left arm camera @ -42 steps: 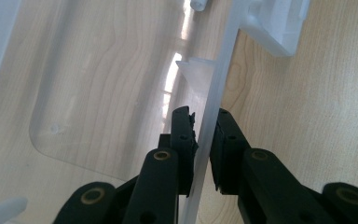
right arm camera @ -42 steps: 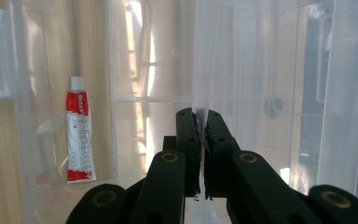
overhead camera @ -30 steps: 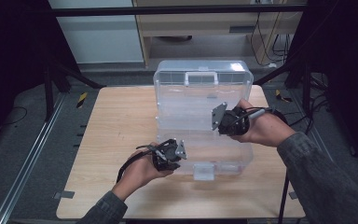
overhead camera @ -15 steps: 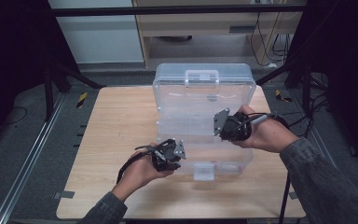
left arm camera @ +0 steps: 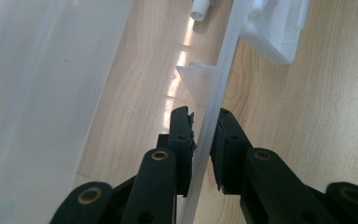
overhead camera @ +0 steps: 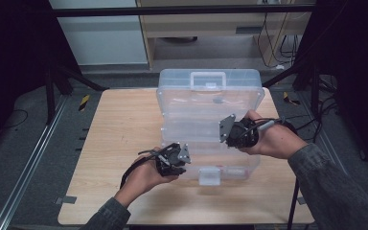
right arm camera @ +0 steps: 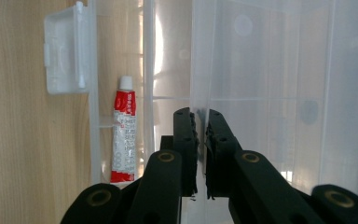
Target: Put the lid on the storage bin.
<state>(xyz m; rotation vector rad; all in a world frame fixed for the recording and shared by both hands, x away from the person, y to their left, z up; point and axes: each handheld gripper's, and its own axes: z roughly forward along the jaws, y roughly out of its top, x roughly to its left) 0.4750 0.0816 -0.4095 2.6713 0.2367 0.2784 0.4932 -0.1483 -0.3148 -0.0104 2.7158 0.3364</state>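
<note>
High view: the clear plastic hinged storage box (overhead camera: pixel 206 115) lies at table centre. The left gripper (overhead camera: pixel 178 160), at 7 o'clock, pinches its front wall; the right gripper (overhead camera: pixel 230 130), at 3 o'clock, clamps the lid (right arm camera: pixel 279 93). Better lift slowly, holding the base down.

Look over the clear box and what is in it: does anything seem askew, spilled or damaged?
Nothing stands out. The box lies open on the table, each gripper's jaws pinching a clear wall. A red-and-white tube lies capped and intact in a compartment by the latch.
</note>
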